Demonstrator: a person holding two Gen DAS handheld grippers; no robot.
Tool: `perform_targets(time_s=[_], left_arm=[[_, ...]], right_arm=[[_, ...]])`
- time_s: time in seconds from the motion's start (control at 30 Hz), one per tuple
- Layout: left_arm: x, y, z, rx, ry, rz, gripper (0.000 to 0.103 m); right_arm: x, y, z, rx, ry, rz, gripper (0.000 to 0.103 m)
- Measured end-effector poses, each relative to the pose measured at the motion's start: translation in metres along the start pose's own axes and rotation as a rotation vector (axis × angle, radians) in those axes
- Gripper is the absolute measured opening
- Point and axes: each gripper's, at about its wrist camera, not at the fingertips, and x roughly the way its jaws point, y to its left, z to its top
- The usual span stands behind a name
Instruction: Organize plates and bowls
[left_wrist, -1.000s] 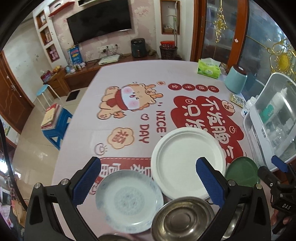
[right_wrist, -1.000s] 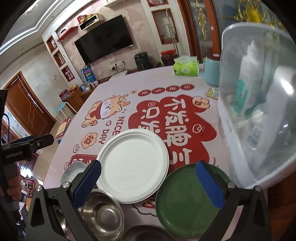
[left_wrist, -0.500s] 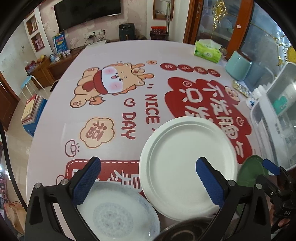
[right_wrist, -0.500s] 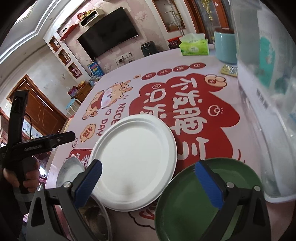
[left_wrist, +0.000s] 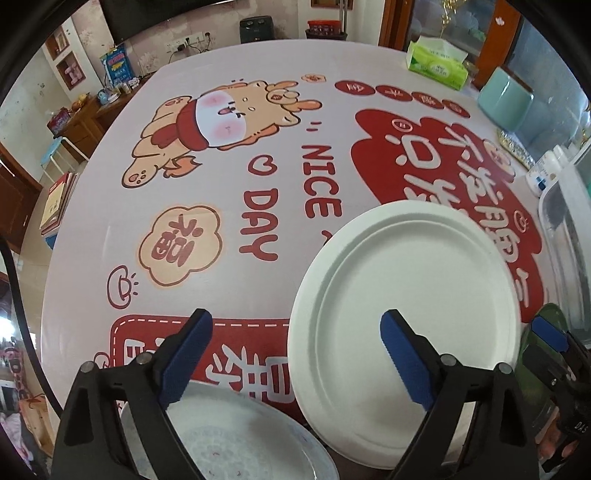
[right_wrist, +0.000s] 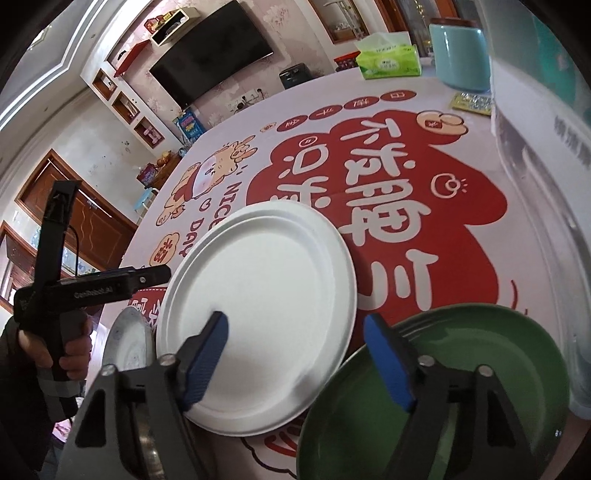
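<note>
both tools have come down closer to the white plate (left_wrist: 406, 314) on the counter (left_wrist: 221, 147), jaws closing a little but still released (nothing pinched), so slide one finger under its rim before squeezing.

My view past the table: pink floral wall (right_wrist: 122, 147) with a dark TV (right_wrist: 212, 74) mounted, white wall niches (right_wrist: 125, 103) beside it, red shelf (right_wrist: 129, 59) above. Low wooden cabinet (left_wrist: 92, 114) under the TV, cluttered. Brown wood door (right_wrist: 88, 221) at left, blue stool (left_wrist: 55, 155) on pale floor. Daylight, bright
</note>
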Motion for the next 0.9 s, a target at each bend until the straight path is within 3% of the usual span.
perform_targets(time_s=[0.3,0.6,0.83,0.9], left_arm=[[0.020,-0.008,0.000,0.032,0.057,0.002,0.062],[0.032,-0.012,-0.002,0.067,0.110,0.003,0.043],[0.036,-0.014,-0.002,0.084,0.117,0.004,0.041],[0.037,-0.015,-0.003,0.086,0.125,0.000,0.035]], right_arm=[[0.011,0.009,0.001,-0.042,0.060,-0.060,0.067],[0.020,0.018,0.004,-0.080,0.100,-0.136,0.067],[0.026,0.026,0.005,-0.109,0.131,-0.196,0.067],[0.029,0.029,0.004,-0.126,0.143,-0.224,0.067]])
